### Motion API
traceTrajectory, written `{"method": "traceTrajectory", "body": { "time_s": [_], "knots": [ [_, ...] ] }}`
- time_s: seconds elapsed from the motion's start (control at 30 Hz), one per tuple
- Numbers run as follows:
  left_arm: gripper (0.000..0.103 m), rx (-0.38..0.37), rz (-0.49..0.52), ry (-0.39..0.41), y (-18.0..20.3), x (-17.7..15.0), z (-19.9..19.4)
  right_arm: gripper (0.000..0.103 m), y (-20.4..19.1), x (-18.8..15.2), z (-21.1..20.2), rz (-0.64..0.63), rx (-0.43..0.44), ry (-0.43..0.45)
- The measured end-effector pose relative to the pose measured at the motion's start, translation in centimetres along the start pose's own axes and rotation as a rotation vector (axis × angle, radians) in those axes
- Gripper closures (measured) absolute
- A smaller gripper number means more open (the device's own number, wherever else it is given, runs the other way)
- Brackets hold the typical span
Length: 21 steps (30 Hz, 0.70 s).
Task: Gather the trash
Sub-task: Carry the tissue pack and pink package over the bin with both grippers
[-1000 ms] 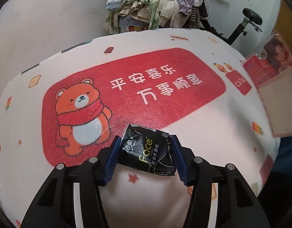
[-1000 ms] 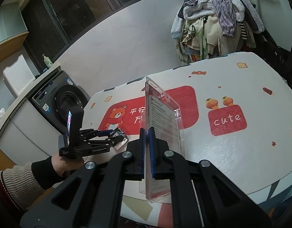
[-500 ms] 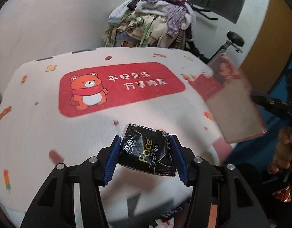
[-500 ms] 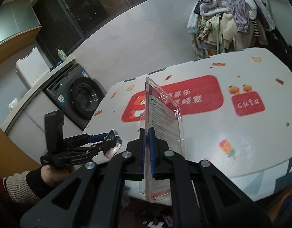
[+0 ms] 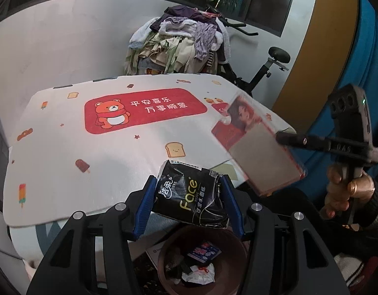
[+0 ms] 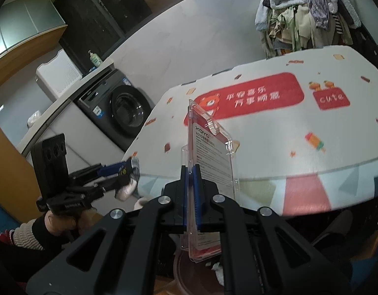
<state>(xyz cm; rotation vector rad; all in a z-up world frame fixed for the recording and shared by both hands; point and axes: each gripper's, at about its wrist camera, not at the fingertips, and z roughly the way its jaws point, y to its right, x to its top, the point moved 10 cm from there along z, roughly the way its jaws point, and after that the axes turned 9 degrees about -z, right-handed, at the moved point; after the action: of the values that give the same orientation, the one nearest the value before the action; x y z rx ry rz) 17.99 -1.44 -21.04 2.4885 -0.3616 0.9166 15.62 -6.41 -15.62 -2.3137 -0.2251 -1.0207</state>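
My left gripper (image 5: 189,204) is shut on a black tissue pack (image 5: 192,196) marked "Face" and holds it in the air above a brown trash bin (image 5: 164,258) on the floor in front of the table. My right gripper (image 6: 191,174) is shut on a clear plastic blister package (image 6: 211,162), held upright above the same bin (image 6: 181,270). In the left wrist view the package (image 5: 260,157) hangs at the right, off the table's edge. In the right wrist view the left gripper (image 6: 125,172) is at the left.
The bin holds several scraps of trash (image 5: 198,263). The table (image 5: 66,147) has a white cloth with a red bear panel. A clothes-piled exercise bike (image 5: 184,46) stands behind it. A washing machine (image 6: 122,110) stands at the left.
Both grippers have pulled back from over the table to beyond its front edge, each still holding its item. The trash bin has come into view below them.
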Motion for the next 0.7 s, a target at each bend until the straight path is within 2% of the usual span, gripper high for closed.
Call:
{"method": "traceTrajectory", "body": {
  "time_s": [0.27,0.57,0.7],
  "knots": [
    [0.051,-0.015,-0.013,0.013,0.5,-2.1,-2.4,0.094,-2.2,-5.9,0.0,0.016,0.053,-0.138],
    [0.051,-0.029,-0.026,-0.008,0.6,-3.9,-1.8,0.094,-2.2,-11.5,2.9,0.112,0.102,-0.303],
    [0.051,-0.034,-0.022,-0.02,0.6,-4.3,-1.2,0.094,-1.5,-13.1,4.8,0.126,0.084,-0.371]
  ]
}}
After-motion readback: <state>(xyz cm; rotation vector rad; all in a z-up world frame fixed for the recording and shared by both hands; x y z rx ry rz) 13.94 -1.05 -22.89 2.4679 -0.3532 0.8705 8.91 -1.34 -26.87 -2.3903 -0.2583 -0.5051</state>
